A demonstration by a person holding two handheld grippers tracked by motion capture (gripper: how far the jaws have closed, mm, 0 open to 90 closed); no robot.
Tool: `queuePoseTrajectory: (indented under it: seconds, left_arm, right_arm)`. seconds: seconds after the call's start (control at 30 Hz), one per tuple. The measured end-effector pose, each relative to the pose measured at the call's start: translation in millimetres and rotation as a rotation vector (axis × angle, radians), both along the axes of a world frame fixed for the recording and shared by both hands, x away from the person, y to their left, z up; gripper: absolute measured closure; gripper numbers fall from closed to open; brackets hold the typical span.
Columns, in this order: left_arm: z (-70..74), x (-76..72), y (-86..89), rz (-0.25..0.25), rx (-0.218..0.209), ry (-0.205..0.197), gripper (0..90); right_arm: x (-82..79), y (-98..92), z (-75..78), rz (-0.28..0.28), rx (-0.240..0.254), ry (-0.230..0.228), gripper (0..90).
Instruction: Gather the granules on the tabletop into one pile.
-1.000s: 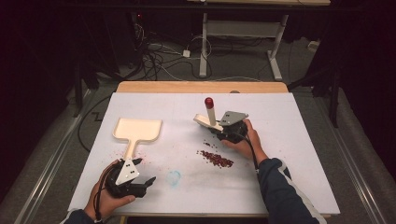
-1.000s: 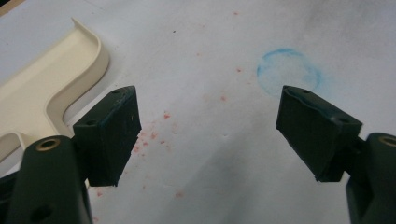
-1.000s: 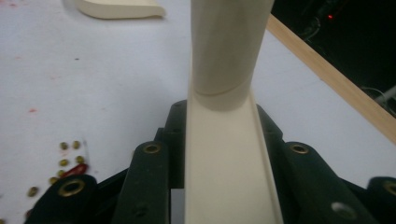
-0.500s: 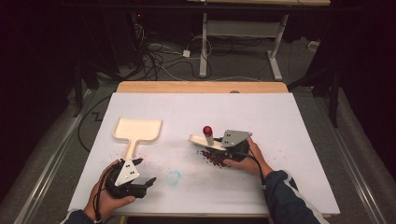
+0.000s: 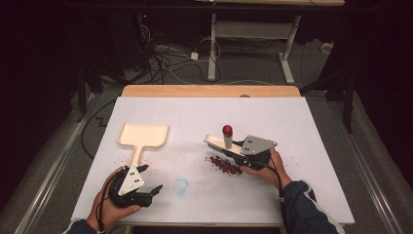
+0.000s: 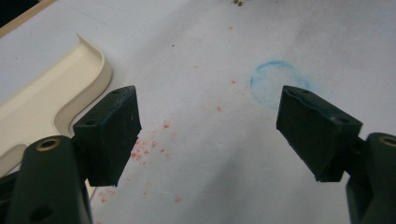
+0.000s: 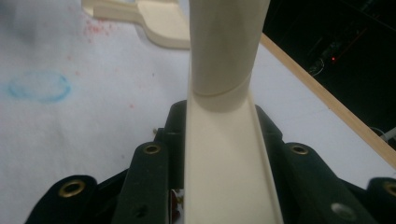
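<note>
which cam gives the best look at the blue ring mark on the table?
Left gripper view: the blue ring mark sits sharp and unobstructed between the open left gripper's jaws. The right gripper view has it blurred at the left edge. The high view shows only a small faint smudge.

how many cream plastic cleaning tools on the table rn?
2. A dustpan lies flat on the table's left half, just ahead of the open left gripper. A brush with a red-tipped handle is clamped in the right gripper, beside the red crumbs.
</note>
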State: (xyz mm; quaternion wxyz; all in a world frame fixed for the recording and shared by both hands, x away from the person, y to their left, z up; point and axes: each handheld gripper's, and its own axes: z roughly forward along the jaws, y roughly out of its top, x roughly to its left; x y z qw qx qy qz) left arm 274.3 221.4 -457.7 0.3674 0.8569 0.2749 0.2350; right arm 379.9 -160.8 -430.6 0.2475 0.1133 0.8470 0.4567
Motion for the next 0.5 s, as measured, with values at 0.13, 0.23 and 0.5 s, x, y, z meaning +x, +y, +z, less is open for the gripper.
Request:
queuePoseTrajectory:
  seconds: [0.13,0.23,0.5]
  left_arm:
    - [0.4,-0.9,0.9,0.0,0.001,-0.002,20.9]
    - [1.1,-1.3,1.6,0.0,-0.01,0.001,20.9]
    - [-1.0,-1.2,-0.2,-0.009,-0.023,0.03,21.1]
  right_arm:
    - [-9.2,7.3,17.2,-0.101,0.079,0.099,67.6]
    - [-17.7,14.7,19.7,-0.163,0.224,0.241,67.6]
    - [-32.2,54.1,-8.0,-0.294,0.301,0.417,67.7]
